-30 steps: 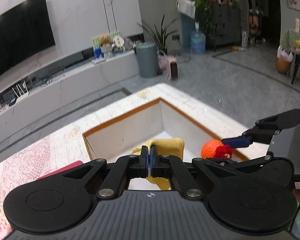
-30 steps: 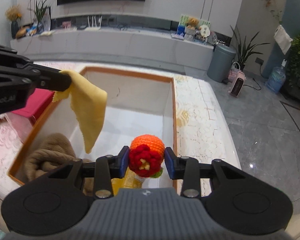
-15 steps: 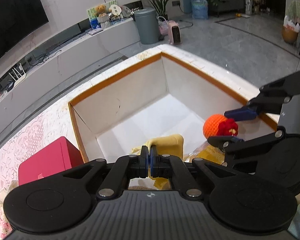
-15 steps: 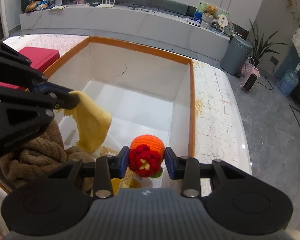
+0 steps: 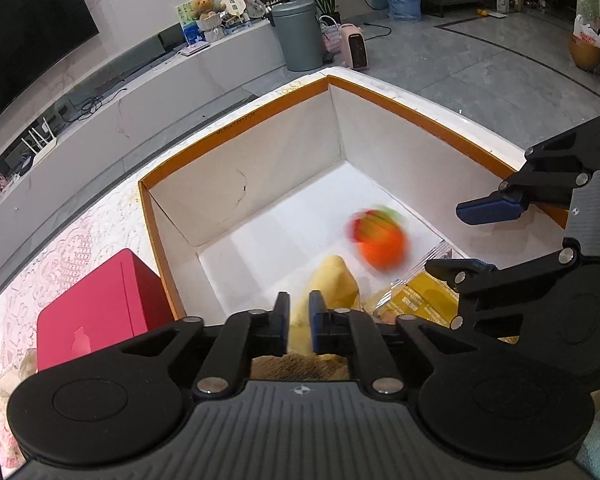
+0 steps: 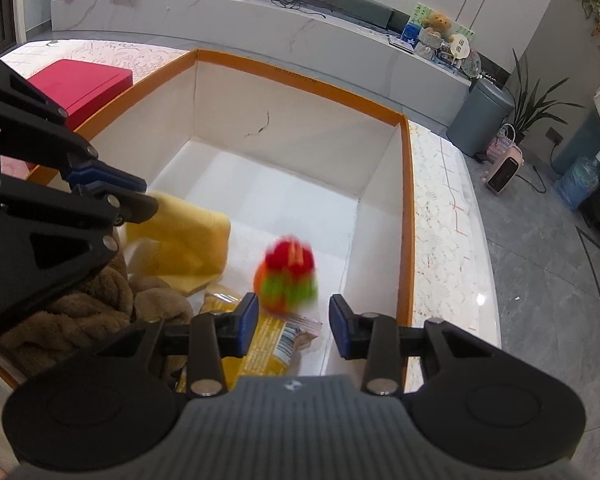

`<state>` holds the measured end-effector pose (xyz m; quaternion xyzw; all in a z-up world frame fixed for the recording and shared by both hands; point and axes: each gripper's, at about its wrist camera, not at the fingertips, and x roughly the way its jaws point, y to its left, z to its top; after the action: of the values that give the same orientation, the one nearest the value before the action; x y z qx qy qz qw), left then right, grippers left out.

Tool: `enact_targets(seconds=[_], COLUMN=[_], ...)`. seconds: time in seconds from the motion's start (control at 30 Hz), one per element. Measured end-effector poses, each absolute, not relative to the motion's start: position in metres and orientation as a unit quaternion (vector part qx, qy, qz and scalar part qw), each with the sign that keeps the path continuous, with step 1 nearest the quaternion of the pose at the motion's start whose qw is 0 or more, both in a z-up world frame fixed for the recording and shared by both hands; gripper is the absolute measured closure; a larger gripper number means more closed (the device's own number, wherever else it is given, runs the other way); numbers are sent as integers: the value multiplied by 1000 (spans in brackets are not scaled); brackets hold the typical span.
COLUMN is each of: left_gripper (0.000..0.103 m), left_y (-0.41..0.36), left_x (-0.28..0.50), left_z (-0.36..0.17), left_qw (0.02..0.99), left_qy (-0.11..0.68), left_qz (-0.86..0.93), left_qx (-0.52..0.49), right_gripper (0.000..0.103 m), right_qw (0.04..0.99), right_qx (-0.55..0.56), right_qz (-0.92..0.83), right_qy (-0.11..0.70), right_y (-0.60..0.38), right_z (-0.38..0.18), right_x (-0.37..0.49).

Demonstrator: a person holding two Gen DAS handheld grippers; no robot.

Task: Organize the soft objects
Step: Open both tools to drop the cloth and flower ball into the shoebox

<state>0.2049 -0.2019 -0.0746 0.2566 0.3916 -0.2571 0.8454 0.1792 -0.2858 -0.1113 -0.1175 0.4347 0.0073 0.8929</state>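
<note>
— White card inside, orange along the rim: that is the box (image 5: 384, 100), by far the biggest thing, sitting on the pale patterned bench (image 6: 440, 216).

— And what lies in it?

— At the near end a brown chunky knitted piece (image 6: 80, 316), bunched up. Beside it a yellow printed packet (image 6: 260, 344) lies flat on the box floor. A yellow cloth (image 6: 188, 236), soft and folded over, hangs down onto that end.

— Who has the cloth?

— The left tool (image 5: 299, 322). Its blue pads (image 5: 318, 320) are parted only narrowly, with the cloth between them; whether they are pressing on it, I cannot tell.

— The ball?

— A crocheted ball (image 6: 286, 276), orange, with a red flower and green leaves on it. It is blurred, inside the box, just ahead of the right tool (image 6: 293, 326) and above the packet's far edge. Nothing touches it that I can see.

— So the right tool has nothing?

— Its jaws stand wide apart, nothing between them.

— Anything beside the box?

— A red box (image 5: 100, 312) on the bench, just beside the big box's left wall.
</note>
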Motion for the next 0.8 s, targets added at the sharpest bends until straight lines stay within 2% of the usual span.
enact_targets(seconds=[0.03, 0.13, 0.63, 0.8], left_gripper=[79, 72, 70, 70], left_y=[-202, -199, -173, -156], left_x=[204, 202, 181, 167], left_z=[-74, -70, -27, -14], left_qw=[846, 849, 877, 891], left_qy=[392, 389, 353, 336], left_qz=[-256, -257, -267, -259], left_qx=[255, 248, 187, 162], right_gripper=[65, 60, 58, 51], right_qw=[892, 892, 910, 924], right_qx=[-119, -119, -94, -85], right_qz=[7, 7, -8, -24], right_qy=[435, 436, 404, 372], right_y=[-285, -285, -283, -278], right_z=[-111, -111, -82, -67], right_x=[179, 176, 151, 132])
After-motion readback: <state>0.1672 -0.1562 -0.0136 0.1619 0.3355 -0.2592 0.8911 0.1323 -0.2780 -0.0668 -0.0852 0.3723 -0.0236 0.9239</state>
